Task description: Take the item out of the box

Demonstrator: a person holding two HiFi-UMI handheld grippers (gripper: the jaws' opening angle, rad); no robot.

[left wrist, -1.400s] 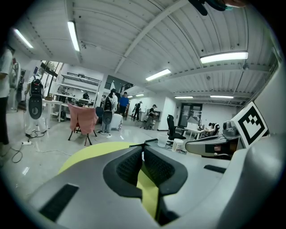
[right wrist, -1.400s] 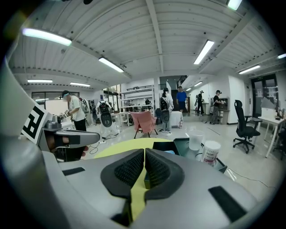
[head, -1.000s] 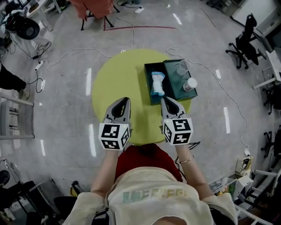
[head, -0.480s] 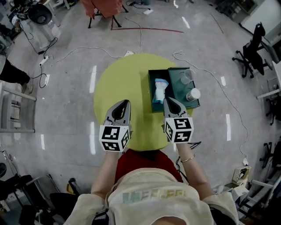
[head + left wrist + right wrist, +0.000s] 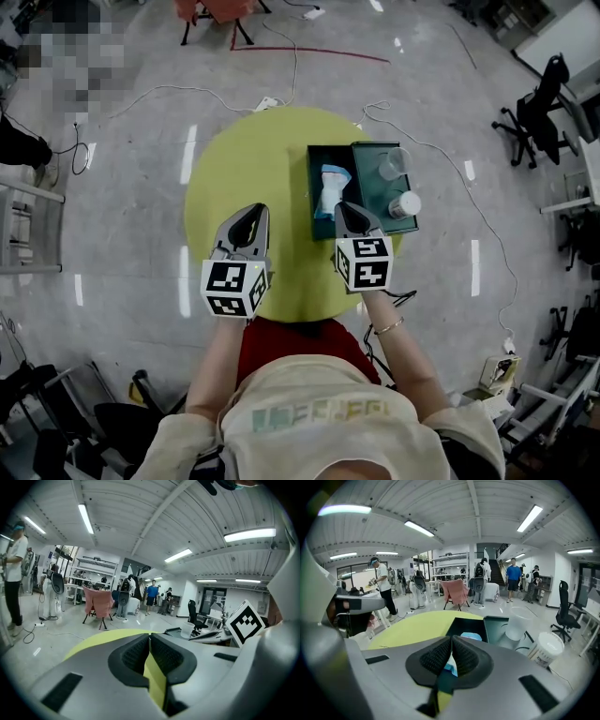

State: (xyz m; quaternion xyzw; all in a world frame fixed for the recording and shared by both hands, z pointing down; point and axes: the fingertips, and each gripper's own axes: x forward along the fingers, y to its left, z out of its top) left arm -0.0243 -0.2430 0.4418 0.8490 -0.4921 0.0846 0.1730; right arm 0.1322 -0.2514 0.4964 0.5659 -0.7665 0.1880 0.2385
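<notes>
The right gripper (image 5: 346, 213), jaws clamped together on nothing, hovers at the near rim of the open dark green box (image 5: 311, 173), the blue-and-white soft packet (image 5: 328, 186) inside lying straight ahead, lengthwise away from it, while the equally closed, empty left gripper (image 5: 249, 217) sits farther off

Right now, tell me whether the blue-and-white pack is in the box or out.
In. The pack lies inside the open box, and the shut right tongs hold nothing.
</notes>
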